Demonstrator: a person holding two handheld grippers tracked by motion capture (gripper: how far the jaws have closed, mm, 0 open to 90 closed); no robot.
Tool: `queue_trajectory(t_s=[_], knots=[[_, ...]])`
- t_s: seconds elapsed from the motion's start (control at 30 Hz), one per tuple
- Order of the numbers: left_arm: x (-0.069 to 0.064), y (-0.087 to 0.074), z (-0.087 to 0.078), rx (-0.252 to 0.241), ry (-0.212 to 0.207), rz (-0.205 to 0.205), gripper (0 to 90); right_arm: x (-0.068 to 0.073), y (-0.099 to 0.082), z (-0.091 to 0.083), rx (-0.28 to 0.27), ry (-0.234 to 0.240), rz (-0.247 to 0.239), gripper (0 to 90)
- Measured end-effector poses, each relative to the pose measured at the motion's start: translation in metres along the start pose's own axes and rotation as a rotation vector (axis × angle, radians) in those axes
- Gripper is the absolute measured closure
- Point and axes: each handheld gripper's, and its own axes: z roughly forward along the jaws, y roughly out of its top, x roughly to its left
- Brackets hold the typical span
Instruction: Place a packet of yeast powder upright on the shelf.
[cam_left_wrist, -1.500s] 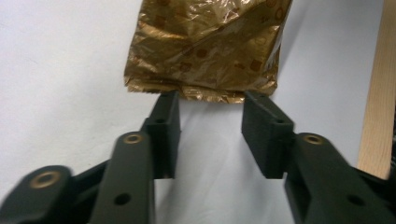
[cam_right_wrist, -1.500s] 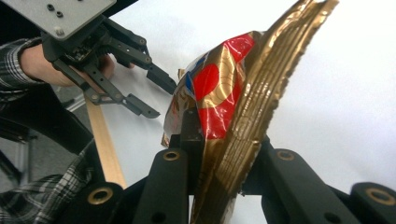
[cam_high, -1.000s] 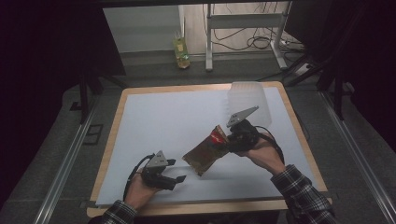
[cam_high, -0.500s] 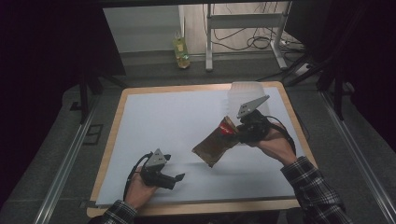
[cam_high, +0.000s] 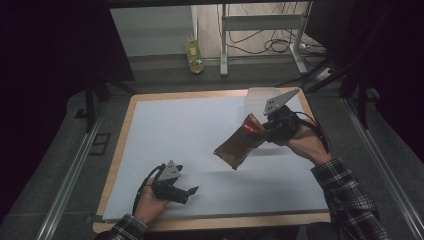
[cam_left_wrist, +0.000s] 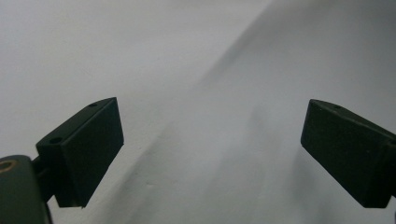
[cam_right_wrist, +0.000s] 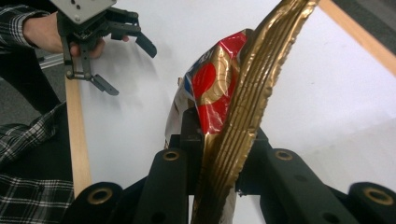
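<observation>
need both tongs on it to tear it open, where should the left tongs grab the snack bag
Take the free lower end of the bag, coming from the left side. The right tongs already pinch its crimped top seam, so the bag hangs tilted above the table, lower edge towards the open left tongs.

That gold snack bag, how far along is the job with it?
Done: the snack bag is off the table, clamped at its crimped edge by the right gripper. In hand: it hangs in the air. The left gripper, jaws just opened, is empty. Left: setting it down somewhere, probably.
</observation>
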Motion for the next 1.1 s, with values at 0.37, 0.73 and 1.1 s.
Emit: queue_trajectory(t_s=[0.37, 0.73, 1.1], knots=[[-0.001, 0.001, -0.002, -0.039, -0.010, 0.035, 3.7, -0.020, 0.009, -0.031, -0.036, -0.051, 0.006, 76.6], [-0.002, 0.001, -0.003, -0.041, -0.007, 0.045, 3.2, -0.045, 0.017, -0.058, -0.034, -0.129, -0.005, 76.6], [-0.003, 0.001, -0.003, -0.044, -0.008, 0.055, 3.1, -0.075, 0.009, -0.078, -0.015, -0.206, 0.018, 76.6]])
